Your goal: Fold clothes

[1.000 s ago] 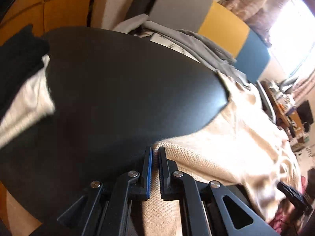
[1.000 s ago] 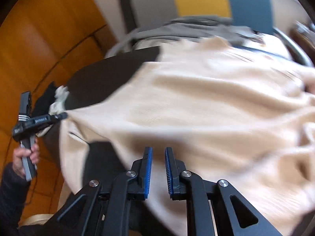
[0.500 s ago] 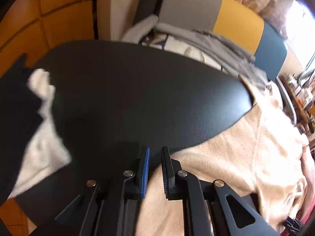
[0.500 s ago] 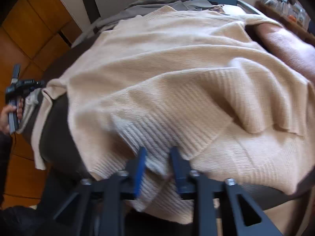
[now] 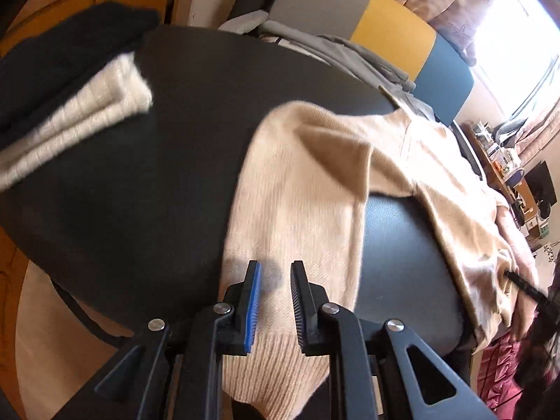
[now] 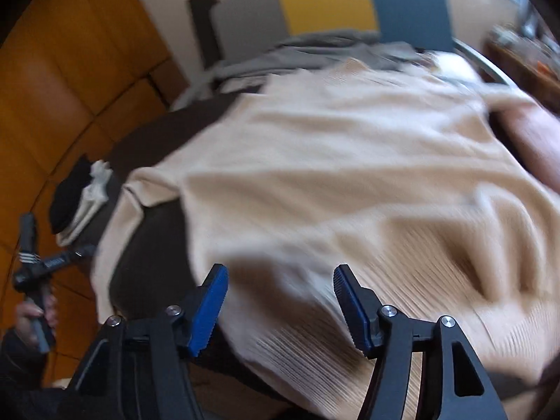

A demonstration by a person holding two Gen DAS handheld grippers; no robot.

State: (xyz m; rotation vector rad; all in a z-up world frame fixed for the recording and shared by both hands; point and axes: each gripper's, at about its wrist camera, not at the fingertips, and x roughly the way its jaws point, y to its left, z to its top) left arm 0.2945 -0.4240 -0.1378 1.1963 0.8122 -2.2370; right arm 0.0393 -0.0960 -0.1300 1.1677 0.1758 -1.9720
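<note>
I had the cream ribbed-knit sweater spread across the round black tabletop, its body lying broad and rumpled toward the right and one sleeve running down toward me, its ribbed cuff hanging over the near edge. My left gripper sat just above that sleeve near the cuff with its fingers a little apart and nothing visibly pinched between them. My right gripper hung over the lower hem of the body with its fingers spread wide and empty, though that view was blurred and I could not tell whether the pads touched the knit. A folded stack of a black garment on an off-white knit one lay at the far left of the tabletop, well apart from the sweater. I judged the sweater to be laid out but not folded, its sleeve splayed outward from the body. To fold it well, I reckoned each grip should take the full thickness of the soft knit at an edge, not a loose top layer, and that the fabric should be carried low and flat so wrinkles did not get trapped.
</note>
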